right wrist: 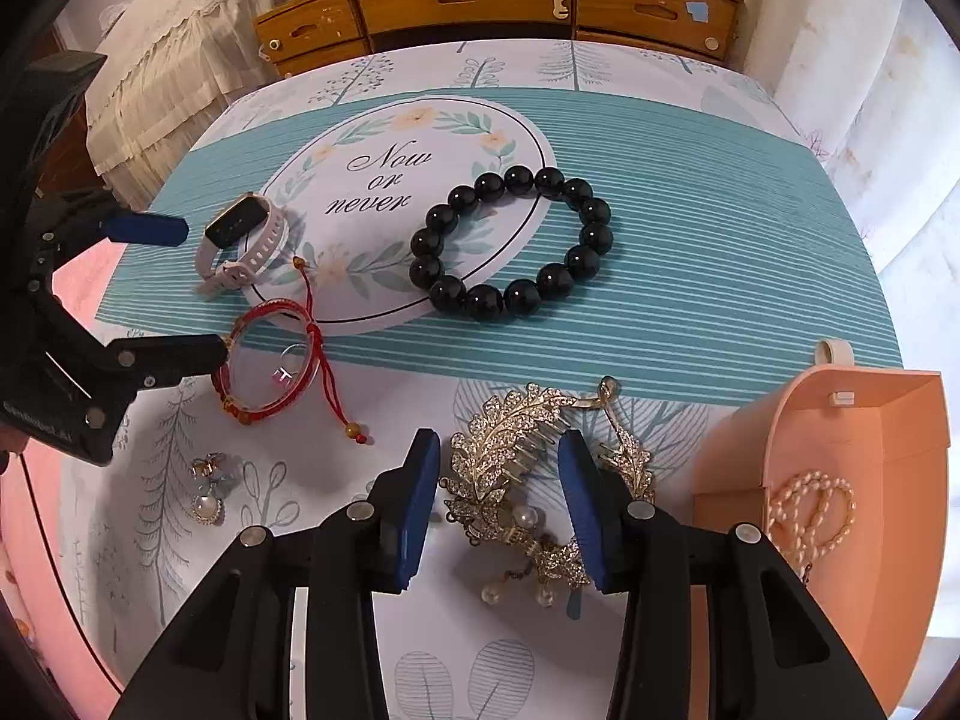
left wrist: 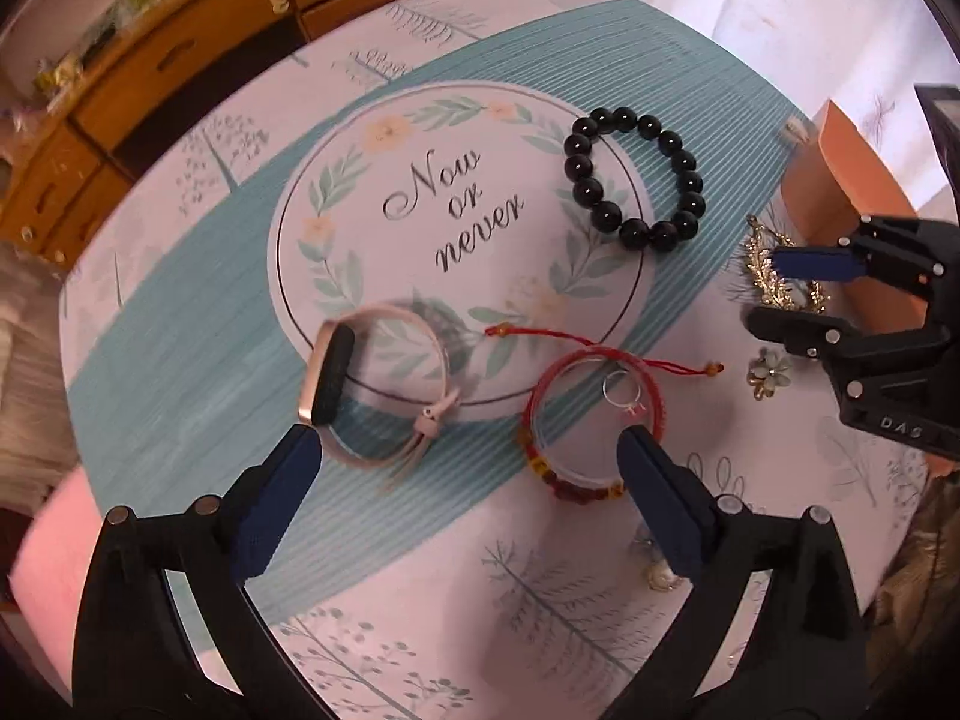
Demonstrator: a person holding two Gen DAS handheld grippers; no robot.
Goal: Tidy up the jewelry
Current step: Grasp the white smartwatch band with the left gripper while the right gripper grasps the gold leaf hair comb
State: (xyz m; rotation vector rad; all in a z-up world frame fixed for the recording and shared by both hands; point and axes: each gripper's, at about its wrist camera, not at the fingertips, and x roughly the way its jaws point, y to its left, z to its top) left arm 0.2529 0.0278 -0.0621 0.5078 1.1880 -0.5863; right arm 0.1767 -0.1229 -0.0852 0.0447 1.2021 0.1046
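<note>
Straddling the gold rhinestone leaf hair comb [right wrist: 510, 468], the right gripper [right wrist: 498, 504] is seen with its blue-padded jaws apart; no contact between the pads and the comb can be made out. The comb lies on the printed tablecloth [right wrist: 690, 276], with pearl drops hanging at its near end. Just to the right, an open peach-coloured jewelry box [right wrist: 852, 450] is noted, and a pink pearl strand [right wrist: 810, 516] is coiled inside it. To the near left of the comb, a pearl earring [right wrist: 207, 489] rests on the cloth, well apart from the comb.

The left gripper [left wrist: 468, 474] is held with its jaws wide apart above the cloth, nothing between them. Just past its fingertips two pieces are recorded: a pink smartwatch [left wrist: 372, 384] beside the left finger, standing on its looped strap, and a red beaded bracelet [left wrist: 591, 420] beside the right finger. A silver ring [left wrist: 624, 393] lies inside the bracelet's loop, and a red knotted cord [left wrist: 600, 342] crosses the bracelet's far edge. Whether the cord is part of the bracelet cannot be told. A small flower earring [left wrist: 768, 369] sits to the right of the bracelet, near the right gripper.

Further back, a black bead bracelet [right wrist: 510, 243] lies flat, partly over the round "Now or never" print [right wrist: 384, 180]. Beyond the table edge, a wooden drawer cabinet [right wrist: 498, 0] is visible.
</note>
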